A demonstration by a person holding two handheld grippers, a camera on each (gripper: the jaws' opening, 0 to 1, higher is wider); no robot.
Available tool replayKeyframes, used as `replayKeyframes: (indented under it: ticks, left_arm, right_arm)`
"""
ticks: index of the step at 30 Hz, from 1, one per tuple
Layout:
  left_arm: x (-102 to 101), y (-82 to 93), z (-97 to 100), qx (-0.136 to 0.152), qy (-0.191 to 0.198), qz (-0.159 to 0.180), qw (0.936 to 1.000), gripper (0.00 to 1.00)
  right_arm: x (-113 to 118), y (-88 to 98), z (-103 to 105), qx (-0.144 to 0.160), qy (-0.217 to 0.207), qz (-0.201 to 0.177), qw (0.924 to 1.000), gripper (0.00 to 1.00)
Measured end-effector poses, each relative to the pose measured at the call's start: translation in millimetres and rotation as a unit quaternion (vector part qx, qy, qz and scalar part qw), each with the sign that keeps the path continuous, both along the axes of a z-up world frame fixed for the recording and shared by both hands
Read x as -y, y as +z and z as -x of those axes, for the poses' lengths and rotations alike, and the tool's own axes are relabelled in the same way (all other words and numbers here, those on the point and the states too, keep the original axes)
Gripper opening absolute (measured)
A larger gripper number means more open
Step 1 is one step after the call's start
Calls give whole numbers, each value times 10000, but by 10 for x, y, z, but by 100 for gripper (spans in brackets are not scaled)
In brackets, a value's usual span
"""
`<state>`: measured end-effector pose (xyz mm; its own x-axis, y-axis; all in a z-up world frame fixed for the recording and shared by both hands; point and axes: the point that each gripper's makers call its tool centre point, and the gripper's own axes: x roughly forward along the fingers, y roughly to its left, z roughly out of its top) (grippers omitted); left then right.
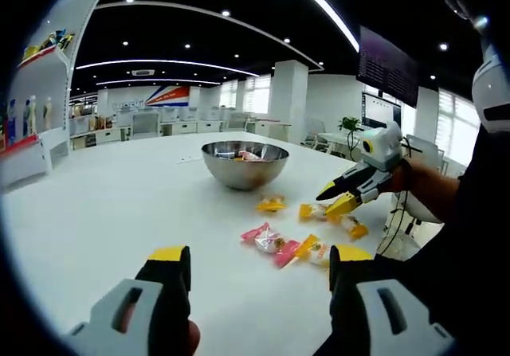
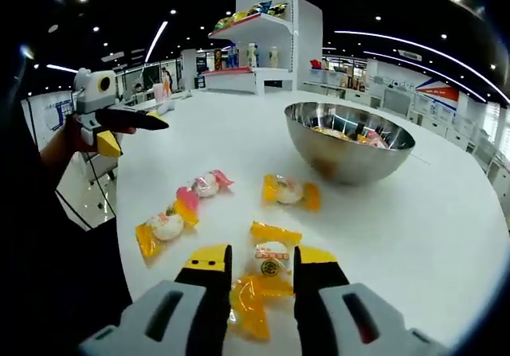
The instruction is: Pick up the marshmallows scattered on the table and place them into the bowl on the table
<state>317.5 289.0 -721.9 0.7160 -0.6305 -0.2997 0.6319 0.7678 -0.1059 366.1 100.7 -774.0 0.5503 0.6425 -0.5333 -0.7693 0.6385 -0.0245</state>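
Four marshmallows (image 2: 209,184) on table | right gripper (image 2: 261,262) straddles one (jaws apart)

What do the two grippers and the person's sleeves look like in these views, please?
Each gripper has pale grey bodies with slotted openings, black jaws and yellow tips: the left gripper and the right gripper. Seen from the other side, each carries a white box with a yellow-ringed lens. A thin cable hangs below the right gripper. The person wears dark sleeves.
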Motion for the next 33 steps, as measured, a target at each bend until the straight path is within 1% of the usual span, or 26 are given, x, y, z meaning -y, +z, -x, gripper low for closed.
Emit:
replayKeyframes:
  ticks: [11,16,21,26,33]
  left_arm:
    - [-26,-32,4,-43,21,4,10000,70]
    - [-6,-26,6,-42,-2,-14,10000,70]
    - [-14,-31,10,-56,18,-38,10000,70]
    - [-20,-38,19,-70,39,-55,10000,70]
    - [8,-28,33,-67,15,-88,9999,70]
  right_arm:
    - [-35,-126,-28,-34,-85,129,9999,31]
    - [-49,-173,-59,29,-109,232,9997,30]
    - [-57,-172,-78,74,-129,207,9997,29]
    - [-42,-179,-100,116,-171,152,9997,25]
    - [-28,-170,-96,167,-162,106,9997,23]
